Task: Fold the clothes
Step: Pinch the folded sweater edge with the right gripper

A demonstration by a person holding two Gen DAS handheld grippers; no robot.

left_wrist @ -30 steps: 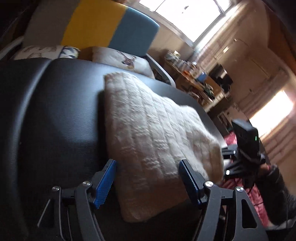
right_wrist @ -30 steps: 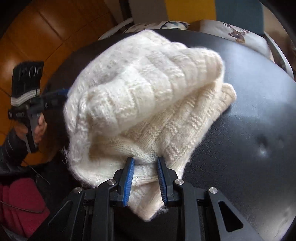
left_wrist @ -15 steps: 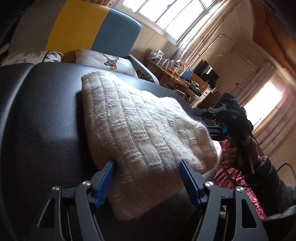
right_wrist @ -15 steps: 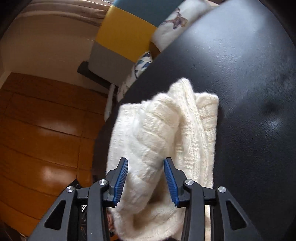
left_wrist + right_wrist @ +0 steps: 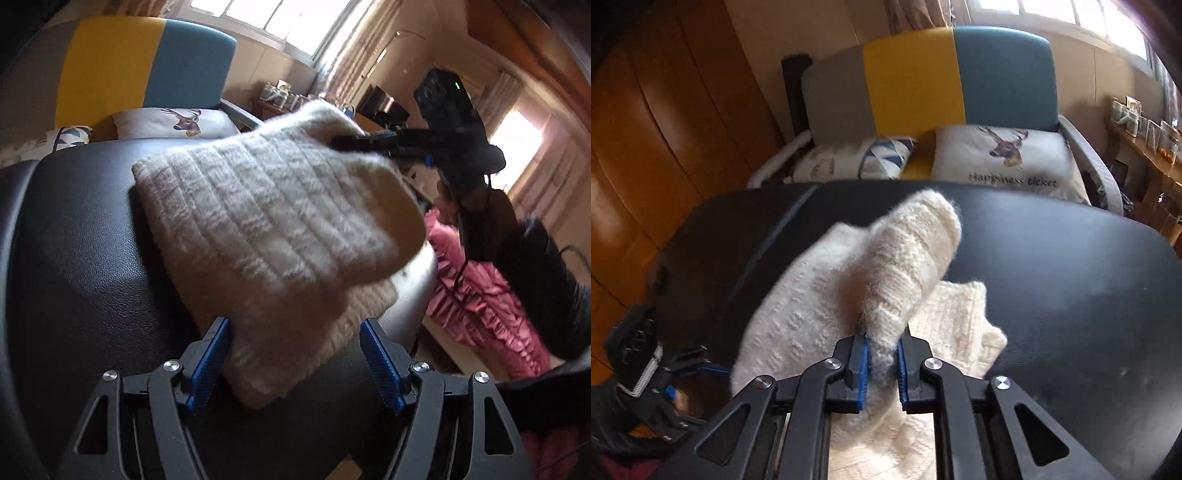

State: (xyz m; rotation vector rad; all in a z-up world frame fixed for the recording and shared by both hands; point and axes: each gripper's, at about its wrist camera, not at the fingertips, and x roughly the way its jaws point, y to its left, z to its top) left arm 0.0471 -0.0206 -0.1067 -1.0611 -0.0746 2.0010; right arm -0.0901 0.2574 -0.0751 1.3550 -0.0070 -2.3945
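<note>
The right gripper [image 5: 881, 363], which was open a moment ago, now pinches a fold of the white sweater [image 5: 273, 236] and lifts it off the black table [image 5: 85, 258], while the left gripper [image 5: 295, 362] waits open, so another fold looks ready.

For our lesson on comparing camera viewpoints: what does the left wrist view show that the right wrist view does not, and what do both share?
Only the left wrist view shows the open left gripper straddling the sweater's near edge, plus pink ruffled fabric. Only the right wrist view shows the right gripper shut on a raised fold, and wooden panelling. Both share the cream knit sweater on the black padded surface and the deer cushion.
</note>
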